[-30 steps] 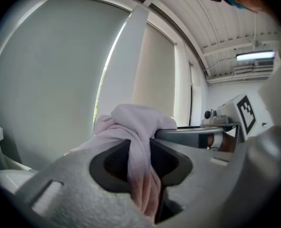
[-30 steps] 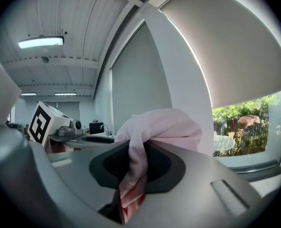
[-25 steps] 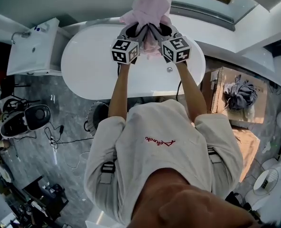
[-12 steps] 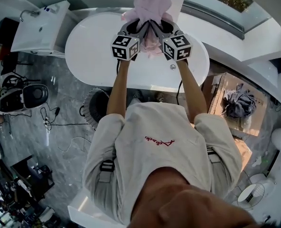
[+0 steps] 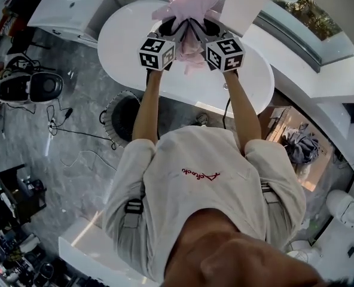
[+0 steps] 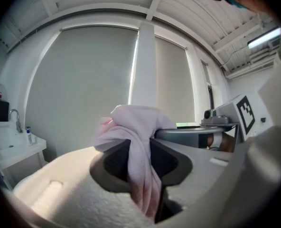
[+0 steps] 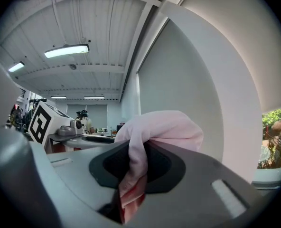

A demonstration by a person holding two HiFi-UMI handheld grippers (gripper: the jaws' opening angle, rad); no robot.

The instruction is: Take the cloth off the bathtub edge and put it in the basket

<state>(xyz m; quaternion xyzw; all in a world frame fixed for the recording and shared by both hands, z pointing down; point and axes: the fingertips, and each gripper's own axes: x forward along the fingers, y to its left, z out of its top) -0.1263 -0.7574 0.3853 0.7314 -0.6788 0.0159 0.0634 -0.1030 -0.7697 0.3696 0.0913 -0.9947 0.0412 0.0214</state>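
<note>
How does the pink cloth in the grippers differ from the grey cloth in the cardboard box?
Colour: the pink cloth is pale pink; the grey cloth is dark grey-blue.
Support: the pink cloth is pinched by the left gripper and the right gripper over the bathtub; the grey cloth lies loose in the cardboard box, with no gripper on it.
Both are crumpled, not folded.

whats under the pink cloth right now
The white bathtub, its basin bare, lies below the pink cloth, which the left gripper and right gripper hold pinched above it. Cloth and grippers cover part of the tub's far rim, so that stretch cannot be seen.
</note>
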